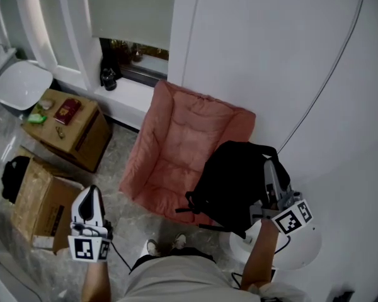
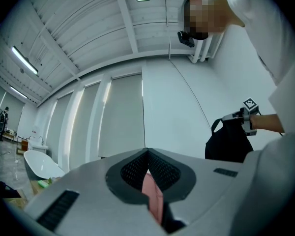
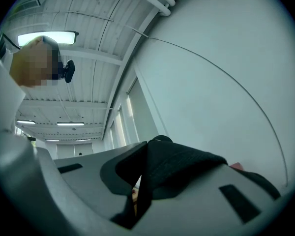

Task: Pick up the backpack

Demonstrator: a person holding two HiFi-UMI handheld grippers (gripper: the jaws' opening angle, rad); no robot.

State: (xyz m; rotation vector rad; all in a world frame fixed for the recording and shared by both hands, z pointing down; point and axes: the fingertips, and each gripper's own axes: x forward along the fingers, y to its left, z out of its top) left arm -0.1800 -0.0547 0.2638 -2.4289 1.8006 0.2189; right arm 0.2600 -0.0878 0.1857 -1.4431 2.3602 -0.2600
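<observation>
Gripping the black backpack (image 1: pixel 230 181) with the right gripper (image 1: pixel 272 172). Pinched shut on a fold of black cloth at the very top of the bag, maybe the carry loop. Hard to say which part for sure.

Hanging up in the air on the right side, in front of the white wall (image 1: pixel 271 55). Just over the right edge of the pink floor chair (image 1: pixel 183 137). Can't tell if the bottom of the bag touches the seat, but looks clear of it in the left gripper view.

Nothing in the left gripper (image 1: pixel 91 194). Closed, tips together, held low on the left, well apart from the bag and near the cardboard boxes (image 1: pixel 41 197).

Step in hand, as a guess: the lift itself. Grab looks done, bag looks up, so most of the job seems finished.

Next, probably: raise the bag a bit more and hold it steady. Needs a firm squeeze, since only a small bit of cloth sits in the grip and the bag looks heavy and floppy. Needs a slow, smooth move, so no swinging into the wall. Could bring the empty left gripper over to help under the bag.
</observation>
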